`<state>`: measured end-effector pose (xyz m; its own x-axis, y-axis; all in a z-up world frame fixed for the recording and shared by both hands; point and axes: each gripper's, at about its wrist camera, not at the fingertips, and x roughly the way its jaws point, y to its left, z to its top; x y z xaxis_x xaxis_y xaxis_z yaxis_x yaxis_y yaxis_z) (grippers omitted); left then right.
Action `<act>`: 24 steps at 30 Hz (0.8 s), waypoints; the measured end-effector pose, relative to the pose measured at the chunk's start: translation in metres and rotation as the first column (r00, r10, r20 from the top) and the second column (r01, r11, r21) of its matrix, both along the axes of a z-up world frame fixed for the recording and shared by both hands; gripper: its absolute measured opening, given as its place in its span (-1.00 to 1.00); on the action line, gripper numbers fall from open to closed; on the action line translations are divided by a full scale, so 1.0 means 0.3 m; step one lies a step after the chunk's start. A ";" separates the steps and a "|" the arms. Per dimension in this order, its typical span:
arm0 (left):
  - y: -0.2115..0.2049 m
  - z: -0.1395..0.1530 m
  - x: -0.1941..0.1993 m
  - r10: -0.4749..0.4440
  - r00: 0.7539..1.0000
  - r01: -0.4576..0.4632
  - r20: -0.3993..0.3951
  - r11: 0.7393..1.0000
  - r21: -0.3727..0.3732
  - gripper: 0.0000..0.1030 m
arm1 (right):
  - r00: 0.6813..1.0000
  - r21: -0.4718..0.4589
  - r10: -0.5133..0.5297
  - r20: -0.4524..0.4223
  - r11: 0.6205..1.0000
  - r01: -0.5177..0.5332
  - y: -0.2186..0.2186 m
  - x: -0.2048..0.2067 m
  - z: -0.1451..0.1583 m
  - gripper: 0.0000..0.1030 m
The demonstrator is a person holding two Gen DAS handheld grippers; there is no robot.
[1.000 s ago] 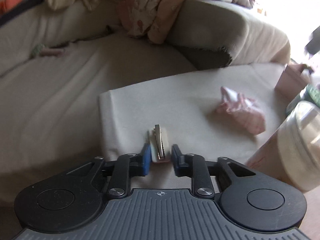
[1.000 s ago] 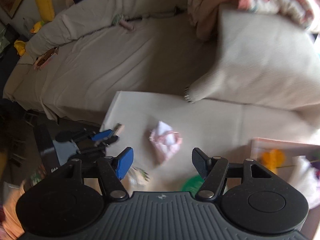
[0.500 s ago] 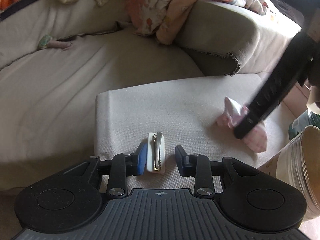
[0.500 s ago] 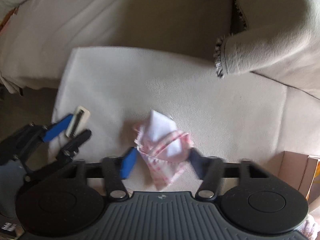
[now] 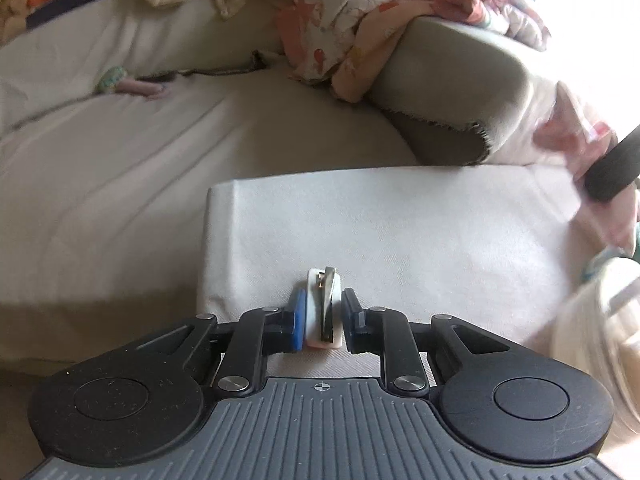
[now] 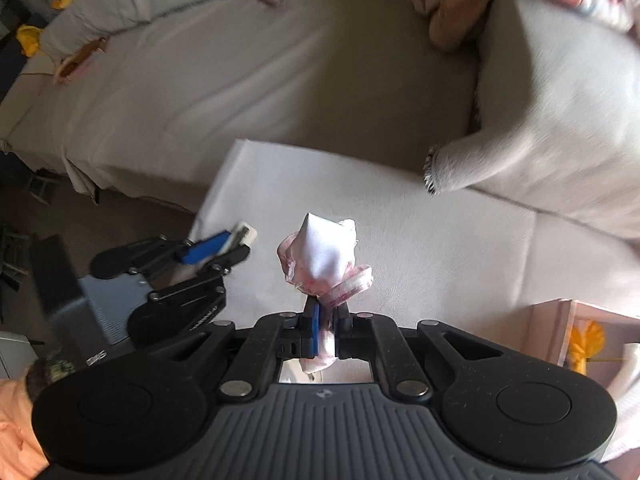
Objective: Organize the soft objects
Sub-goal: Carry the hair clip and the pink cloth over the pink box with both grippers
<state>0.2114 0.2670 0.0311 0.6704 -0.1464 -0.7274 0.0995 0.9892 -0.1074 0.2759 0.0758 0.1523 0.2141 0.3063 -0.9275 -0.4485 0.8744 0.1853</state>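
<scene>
Lifting is the step in hand, by my reading: the right gripper [image 6: 325, 330] is pinching a crumpled pink-and-white cloth [image 6: 326, 256] and holding it clear above the pale cushion [image 6: 420, 240]. The left gripper [image 5: 322, 322] is closing around a white hair clip [image 5: 324, 308] low over the same cushion; whether it is lifted I cannot tell. Next, the cloth probably needs carrying to the pink box [image 6: 560, 332] at the right. No readable writing is showing.
</scene>
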 end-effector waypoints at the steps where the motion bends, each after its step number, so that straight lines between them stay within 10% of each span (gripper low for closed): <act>1: 0.011 0.010 -0.020 -0.005 1.000 0.005 0.004 1.000 -0.024 -0.58 | 1.000 0.006 0.009 0.019 1.000 -0.009 -0.007 -0.021 0.030 -0.88; 8: 0.039 0.245 -0.242 -0.024 0.990 0.035 0.138 0.996 -0.077 -0.58 | 0.981 0.071 0.057 0.188 0.995 -0.072 -0.116 -0.187 0.263 -0.88; 17: -0.116 0.643 -0.404 -0.080 0.919 0.164 0.385 0.968 -0.190 -0.58 | 0.917 0.181 -0.049 0.396 0.983 -0.026 -0.460 -0.366 0.520 -0.88; 24: -0.487 0.647 -0.235 -0.260 0.889 0.370 0.376 0.893 -0.257 -0.58 | 0.925 0.221 -0.207 0.319 0.965 0.140 -0.748 -0.316 0.397 -0.87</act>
<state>0.1410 0.1210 0.2251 0.7379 -0.5724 -0.3576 0.4831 0.8179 -0.3125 0.1812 -0.1488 0.2714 0.5686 0.3995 -0.7191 -0.3576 0.9073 0.2212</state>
